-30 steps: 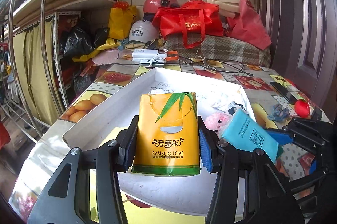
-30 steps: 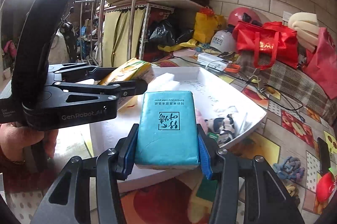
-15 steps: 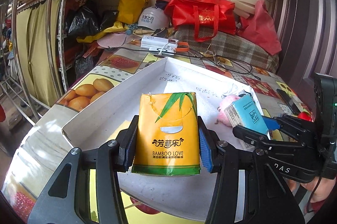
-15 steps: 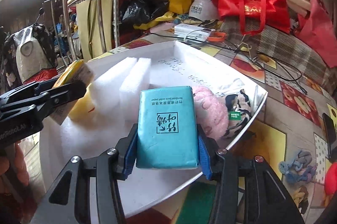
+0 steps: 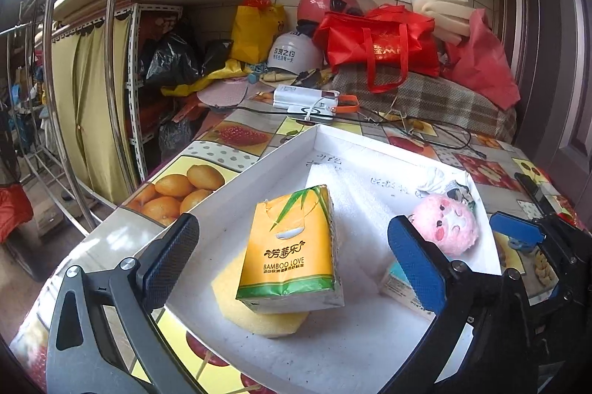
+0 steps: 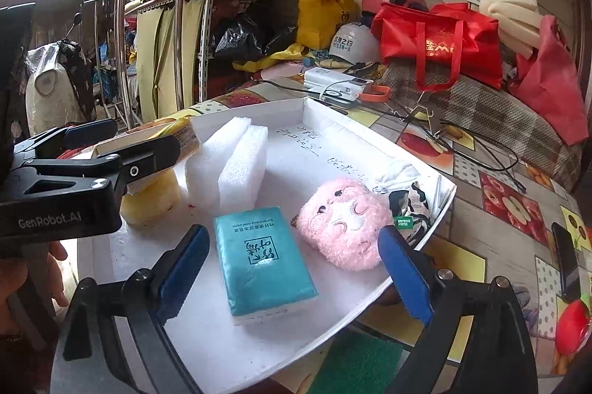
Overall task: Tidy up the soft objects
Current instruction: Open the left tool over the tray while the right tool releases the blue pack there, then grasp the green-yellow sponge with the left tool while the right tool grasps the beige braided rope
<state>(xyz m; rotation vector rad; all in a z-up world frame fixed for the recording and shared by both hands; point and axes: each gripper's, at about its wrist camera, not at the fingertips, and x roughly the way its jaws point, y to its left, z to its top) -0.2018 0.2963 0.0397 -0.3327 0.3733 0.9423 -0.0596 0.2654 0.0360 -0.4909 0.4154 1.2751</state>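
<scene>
A yellow tissue pack rests tilted on a yellow sponge inside the white tray. My left gripper is opening, its pads wide on either side of the pack and clear of it. A teal tissue pack lies flat in the tray between the spread pads of my right gripper, which is opening too and does not touch it. A pink plush lies right of the teal pack, with white foam blocks behind.
A patterned cloth lies at the tray's far right corner. On the table to the right are a phone, a red toy and cables. Bags, helmets and a power bank crowd the back. A shelf rack stands at left.
Both grippers have spread their jaws and let go of their packs. The yellow pack now rests on the sponge, the teal pack on the tray floor.
</scene>
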